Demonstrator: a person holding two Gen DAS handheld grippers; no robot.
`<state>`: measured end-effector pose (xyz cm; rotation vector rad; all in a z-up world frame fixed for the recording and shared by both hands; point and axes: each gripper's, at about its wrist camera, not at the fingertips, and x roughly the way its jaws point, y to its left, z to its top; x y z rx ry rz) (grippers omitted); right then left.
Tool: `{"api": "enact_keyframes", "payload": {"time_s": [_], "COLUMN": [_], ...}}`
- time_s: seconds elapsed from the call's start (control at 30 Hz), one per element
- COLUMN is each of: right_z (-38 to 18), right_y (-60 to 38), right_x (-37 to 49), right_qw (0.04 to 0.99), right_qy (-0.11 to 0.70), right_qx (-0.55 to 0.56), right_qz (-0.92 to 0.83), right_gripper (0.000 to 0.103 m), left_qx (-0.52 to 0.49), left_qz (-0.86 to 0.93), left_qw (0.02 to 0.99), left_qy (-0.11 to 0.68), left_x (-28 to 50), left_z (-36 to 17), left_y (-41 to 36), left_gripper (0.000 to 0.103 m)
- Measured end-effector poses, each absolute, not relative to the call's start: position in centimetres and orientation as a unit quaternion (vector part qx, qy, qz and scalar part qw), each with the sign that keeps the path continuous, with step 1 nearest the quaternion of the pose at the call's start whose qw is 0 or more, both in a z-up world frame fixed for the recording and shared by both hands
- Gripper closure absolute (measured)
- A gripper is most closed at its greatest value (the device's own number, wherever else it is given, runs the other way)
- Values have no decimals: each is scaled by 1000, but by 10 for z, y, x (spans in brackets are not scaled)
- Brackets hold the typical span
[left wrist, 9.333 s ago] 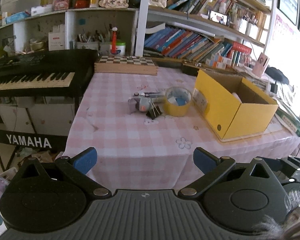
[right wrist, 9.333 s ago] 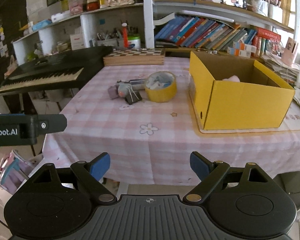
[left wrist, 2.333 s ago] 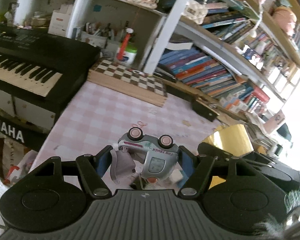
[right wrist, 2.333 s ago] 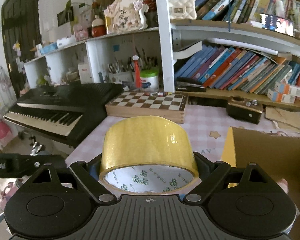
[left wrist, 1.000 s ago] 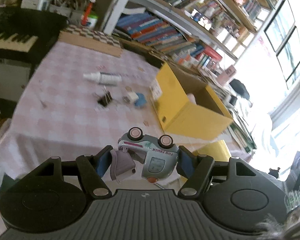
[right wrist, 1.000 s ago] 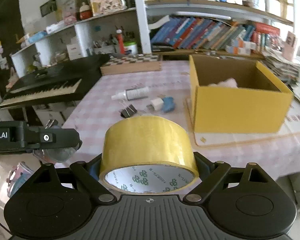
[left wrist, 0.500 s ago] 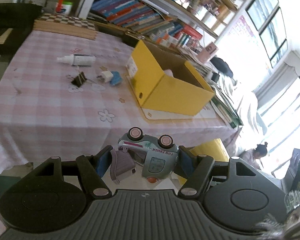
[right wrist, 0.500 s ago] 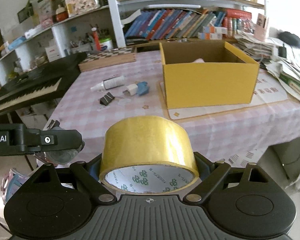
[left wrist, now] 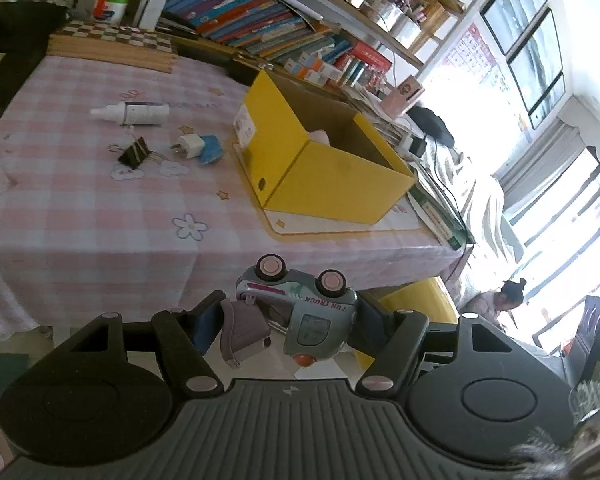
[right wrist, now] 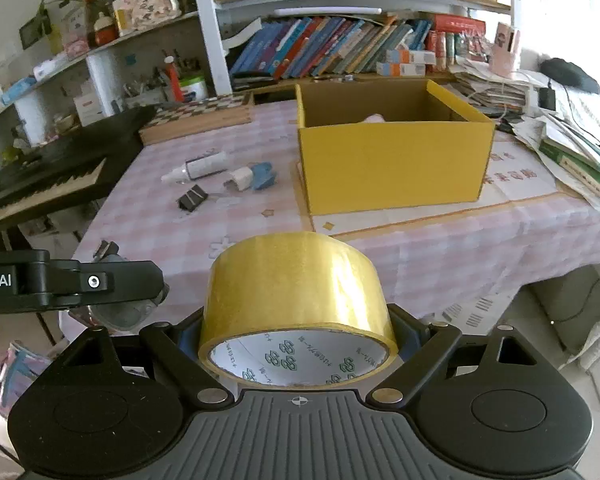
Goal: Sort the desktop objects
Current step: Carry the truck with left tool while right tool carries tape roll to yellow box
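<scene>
The toy truck and tape roll now hang lifted off the table.

Daylight pours in from the windows on the right of the left wrist view, blown out to white glare that washes the bedding beneath them. The counter is evenly and softly lit, and the box casts only a faint shadow. In the right wrist view the upper right corner flares white, while the keyboard side is dimmer. Both views bow strongly at the edges, with dark corners. Focus is mostly sharp; fine detail is slightly soft.
</scene>
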<state>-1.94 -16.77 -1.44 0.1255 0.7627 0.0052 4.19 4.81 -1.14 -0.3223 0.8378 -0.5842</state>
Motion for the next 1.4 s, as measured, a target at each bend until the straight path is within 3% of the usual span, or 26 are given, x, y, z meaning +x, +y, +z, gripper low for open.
{"api": "enact_keyframes", "payload": {"time_s": [1.4], "right_z": [-20], "right_y": [-319], "right_x": [52], "right_qw": [918], "right_qy": [387], "right_qx": [82], "right_qz": [-22], "right_gripper": [13], "left_qx": [-123], "left_qz": [-312], "left_qw": [845], "left_qy": [417], "left_x": [117], "left_z": [-13], "left_y": [-119], "left_gripper": [36]}}
